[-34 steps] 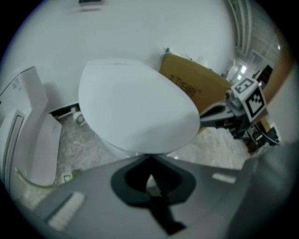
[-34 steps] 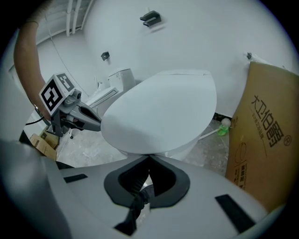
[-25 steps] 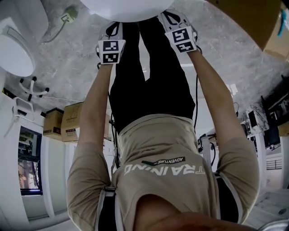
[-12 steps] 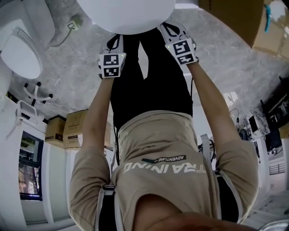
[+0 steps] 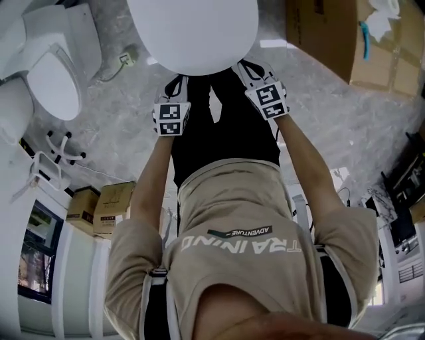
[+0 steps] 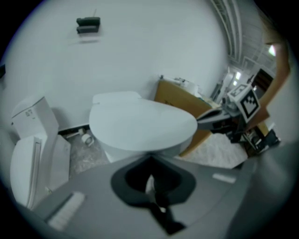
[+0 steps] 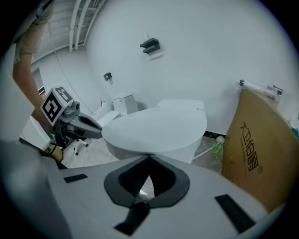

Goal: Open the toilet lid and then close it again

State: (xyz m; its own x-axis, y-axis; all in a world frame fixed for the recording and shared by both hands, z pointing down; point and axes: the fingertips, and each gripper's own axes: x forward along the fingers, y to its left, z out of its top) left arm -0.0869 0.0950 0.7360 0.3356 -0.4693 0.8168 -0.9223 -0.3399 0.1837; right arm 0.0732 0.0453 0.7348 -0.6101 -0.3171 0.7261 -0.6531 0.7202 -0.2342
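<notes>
Grey marble floor [image 5: 113, 126]; toilet lid [image 5: 192, 26] down; cardboard box [image 5: 325, 33] holds something white [image 5: 384, 14].

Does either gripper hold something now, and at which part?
Nothing is held. The left gripper and the right gripper both have their jaws together, empty, with the tips at the front rim of the closed toilet lid.

Even, diffuse indoor light, moderately bright, few shadows. Mild glare on toilet lid [image 5: 192, 33], upper centre. Heavy fisheye bending, dark vignetted corners in both gripper views; lower foreground blurred.
</notes>
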